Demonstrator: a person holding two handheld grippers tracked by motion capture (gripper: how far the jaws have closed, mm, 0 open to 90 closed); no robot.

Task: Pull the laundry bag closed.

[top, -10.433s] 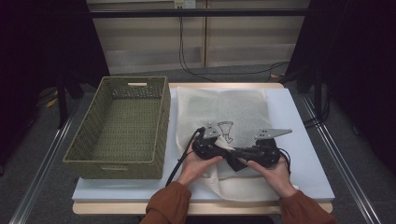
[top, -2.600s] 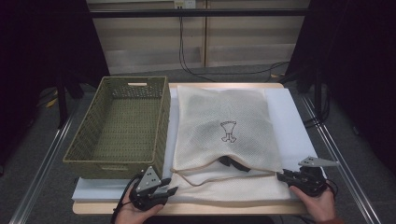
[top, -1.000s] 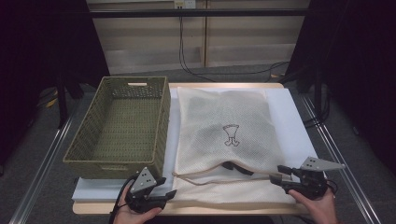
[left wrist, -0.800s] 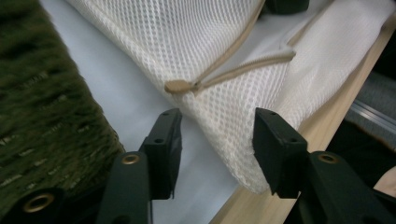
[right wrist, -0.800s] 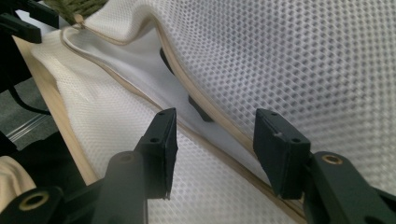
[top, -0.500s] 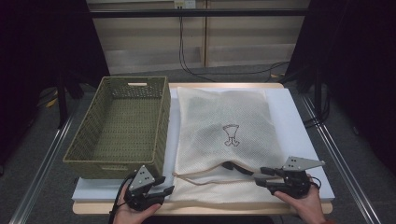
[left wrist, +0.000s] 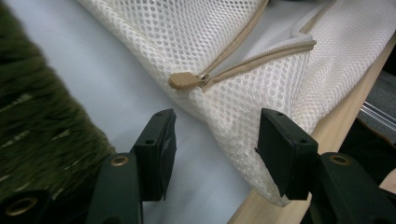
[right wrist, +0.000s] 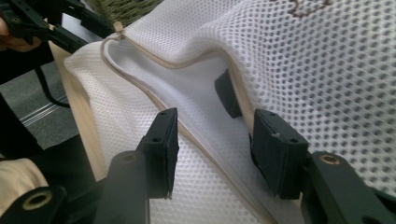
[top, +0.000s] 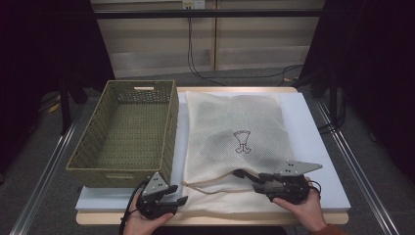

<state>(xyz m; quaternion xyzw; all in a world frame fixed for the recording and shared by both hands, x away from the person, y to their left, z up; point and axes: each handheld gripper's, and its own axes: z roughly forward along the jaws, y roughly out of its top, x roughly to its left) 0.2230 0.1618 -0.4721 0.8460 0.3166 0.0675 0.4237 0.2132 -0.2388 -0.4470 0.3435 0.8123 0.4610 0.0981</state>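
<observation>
No words, brands or numbers can be read anywhere. The only sign is a small brown outline figure [top: 242, 142] printed mid-frame on the mesh bag [top: 235, 122]

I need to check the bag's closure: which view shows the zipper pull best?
The left gripper view: the tan zipper pull sits close and sharp on the mesh bag. The right gripper view shows it small; in the high view I cannot make it out.
</observation>
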